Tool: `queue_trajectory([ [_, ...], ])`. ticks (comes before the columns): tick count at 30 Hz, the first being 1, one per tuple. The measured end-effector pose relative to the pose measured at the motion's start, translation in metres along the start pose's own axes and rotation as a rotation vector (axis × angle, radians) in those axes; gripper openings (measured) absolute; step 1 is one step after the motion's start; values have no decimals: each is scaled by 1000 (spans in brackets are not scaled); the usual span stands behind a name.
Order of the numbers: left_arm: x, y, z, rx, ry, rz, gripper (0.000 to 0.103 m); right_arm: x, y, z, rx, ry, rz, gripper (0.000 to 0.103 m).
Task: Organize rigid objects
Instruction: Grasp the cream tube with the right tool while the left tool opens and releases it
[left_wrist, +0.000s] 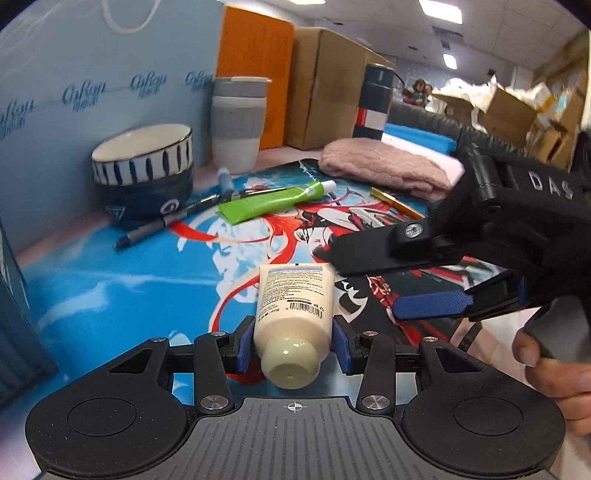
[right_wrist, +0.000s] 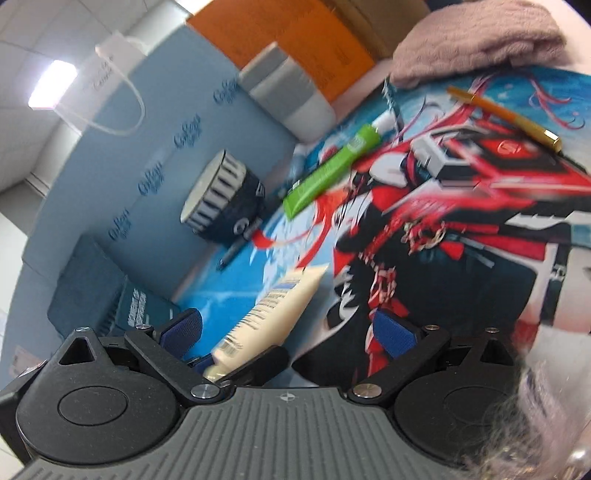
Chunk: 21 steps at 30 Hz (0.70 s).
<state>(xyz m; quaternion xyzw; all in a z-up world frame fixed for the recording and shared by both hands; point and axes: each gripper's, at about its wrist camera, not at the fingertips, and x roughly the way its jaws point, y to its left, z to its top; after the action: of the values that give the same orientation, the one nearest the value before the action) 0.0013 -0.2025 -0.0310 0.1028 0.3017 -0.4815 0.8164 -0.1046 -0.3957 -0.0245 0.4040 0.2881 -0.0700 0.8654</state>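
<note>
Item: cream tube, cap toward us, which we hold in the left gripper, its pads pressed on both sides, above the printed mat. Our right gripper gapes wide, nothing in it. Farther along the mat: green tube, pen, bowl, cup

The pale blue paper bag carries a repeated script logo that reads roughly "CaRay", with small characters beneath too blurred to make out. White capitals "DAS" stand on the black body of the right gripper. The cream tube bears a barcode and a block of fine print, illegible here. The dark blue bowl shows a white "G"-like mark.
</note>
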Motion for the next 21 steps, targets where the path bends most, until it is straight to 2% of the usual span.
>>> queue_trajectory([
  [2,-2,0,-2,-3,-14,-6,41,1,6,-3,-12,24,0,101],
  [5,-7,4,-2,-47,-37,-53,41,4,8,-3,-4,51,13,100],
  [7,-12,5,-1,-62,-61,-83,41,7,10,-3,9,61,23,95],
  [8,-14,5,0,-64,-68,-96,41,9,10,-2,22,65,29,87],
  [9,-15,4,0,-66,-70,-106,41,11,9,-2,38,75,38,74],
  [10,-15,4,0,-71,-68,-114,41,14,8,-2,55,89,54,69],
  [11,-14,3,0,-75,-62,-122,41,16,6,-2,73,100,80,56],
  [12,-13,3,-1,-76,-60,-124,41,16,4,-2,86,107,101,51],
  [19,-13,1,-3,-69,-49,-139,41,14,-5,-3,140,107,128,51],
  [21,-10,1,-5,-72,-35,-148,41,13,-7,-2,147,105,110,52],
])
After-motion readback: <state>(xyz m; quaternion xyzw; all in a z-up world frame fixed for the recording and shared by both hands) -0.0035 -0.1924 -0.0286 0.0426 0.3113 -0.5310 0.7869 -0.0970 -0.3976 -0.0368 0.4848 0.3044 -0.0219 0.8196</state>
